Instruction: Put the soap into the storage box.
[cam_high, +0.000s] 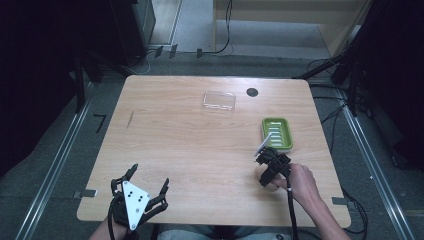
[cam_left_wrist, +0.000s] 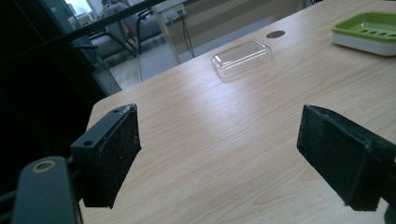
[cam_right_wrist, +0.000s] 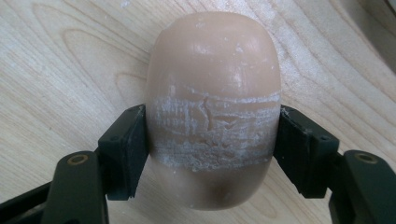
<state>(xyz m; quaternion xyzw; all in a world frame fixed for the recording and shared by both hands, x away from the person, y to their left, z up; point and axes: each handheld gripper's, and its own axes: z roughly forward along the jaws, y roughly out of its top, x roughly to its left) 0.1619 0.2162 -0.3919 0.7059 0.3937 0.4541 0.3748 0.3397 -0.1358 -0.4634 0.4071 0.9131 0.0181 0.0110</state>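
Pinching soap bar (cam_right_wrist: 212, 107) between right gripper (cam_right_wrist: 214, 154) fingers, left gripper (cam_left_wrist: 219, 154) fingers spread

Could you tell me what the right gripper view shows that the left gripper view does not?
Right gripper view alone: a beige soap bar with a scuffed white band, clamped between the right tongs. Left gripper view alone: the open left tongs with nothing between them, a clear plastic lid, a green soap dish and a dark round spot. Both share the light wooden table.

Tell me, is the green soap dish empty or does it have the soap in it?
Empty: the green soap dish holds nothing; the soap lies on the table.
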